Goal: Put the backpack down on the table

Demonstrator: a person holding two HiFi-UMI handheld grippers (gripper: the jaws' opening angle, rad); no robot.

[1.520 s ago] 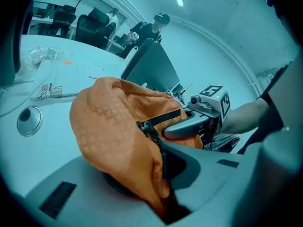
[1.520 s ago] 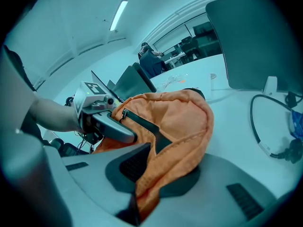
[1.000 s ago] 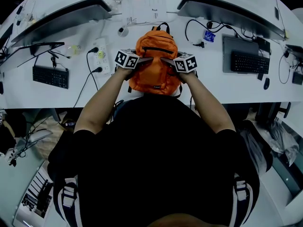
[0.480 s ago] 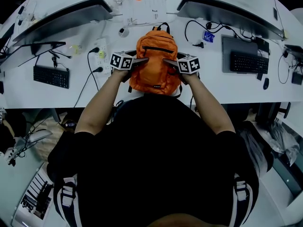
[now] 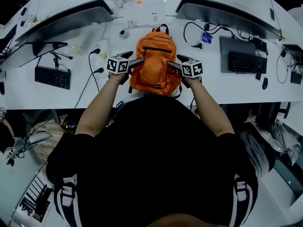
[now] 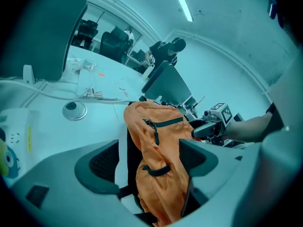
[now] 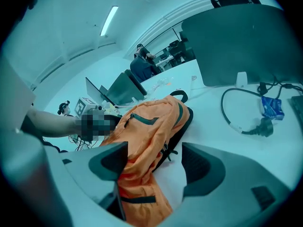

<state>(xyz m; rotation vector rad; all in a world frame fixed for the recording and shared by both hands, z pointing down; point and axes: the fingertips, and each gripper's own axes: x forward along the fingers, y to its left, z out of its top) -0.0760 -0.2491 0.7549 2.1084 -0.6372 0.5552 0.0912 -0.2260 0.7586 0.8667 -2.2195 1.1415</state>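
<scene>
The orange backpack [image 5: 155, 63] lies flat on the white table [image 5: 94, 89], its black carry handle at the far end. My left gripper [image 5: 136, 63] sits at its left side and my right gripper [image 5: 172, 65] at its right side. Both have just been opening their jaws. In the left gripper view the backpack [image 6: 161, 174] lies between the wide jaws of the left gripper [image 6: 147, 160], and the pads do not press on it. In the right gripper view the backpack [image 7: 142, 141] fills the left half of the right gripper's [image 7: 156, 164] gap, with bare table beside it.
Two monitors [image 5: 61, 18] [image 5: 227, 13] stand at the back. A keyboard [image 5: 52, 77] lies at the left and another keyboard [image 5: 244, 62] at the right. A power strip [image 5: 100, 55], black cables [image 5: 196, 32] and papers [image 5: 149, 11] lie around the backpack.
Both grippers have drawn outward from the middle of the backpack to its sides, and their jaws stand wider. The backpack stays flat on the table.
</scene>
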